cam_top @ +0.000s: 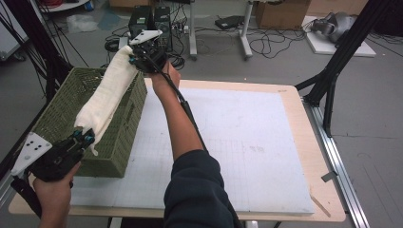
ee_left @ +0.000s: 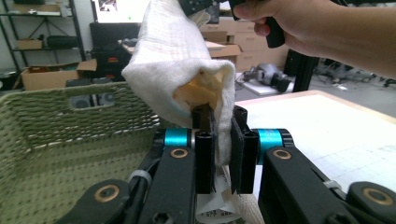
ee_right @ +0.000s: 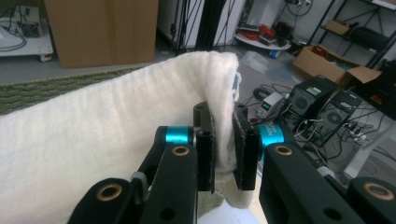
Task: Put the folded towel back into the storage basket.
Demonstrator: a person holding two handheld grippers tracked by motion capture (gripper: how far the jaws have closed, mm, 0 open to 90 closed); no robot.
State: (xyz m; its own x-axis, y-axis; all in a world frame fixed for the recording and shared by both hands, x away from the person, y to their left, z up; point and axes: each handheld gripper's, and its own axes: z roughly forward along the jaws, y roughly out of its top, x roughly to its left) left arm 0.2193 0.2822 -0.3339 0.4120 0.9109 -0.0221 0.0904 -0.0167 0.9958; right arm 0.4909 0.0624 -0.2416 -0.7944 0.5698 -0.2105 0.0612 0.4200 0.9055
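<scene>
A cream-white folded towel (cam_top: 108, 93) hangs stretched lengthwise above a green woven basket (cam_top: 64, 111) at the table's left edge. My left gripper (cam_top: 84, 138) is shut on the towel's near end, low at the basket's front corner. My right gripper (cam_top: 137, 58) is shut on the far end, raised above the basket's back corner. In the left gripper view the towel (ee_left: 175, 60) rises from my clamped jaws, with the other hand (ee_left: 299, 21) above. The right gripper view shows the towel (ee_right: 107, 140) pinched between my jaws, running off to the left.
A white gridded mat (cam_top: 237, 142) covers the wooden table (cam_top: 311, 156) to the right of the basket. The basket's inside (ee_left: 60, 154) looks bare. Black frame legs (cam_top: 332, 71), cables and cardboard boxes stand on the floor beyond the table.
</scene>
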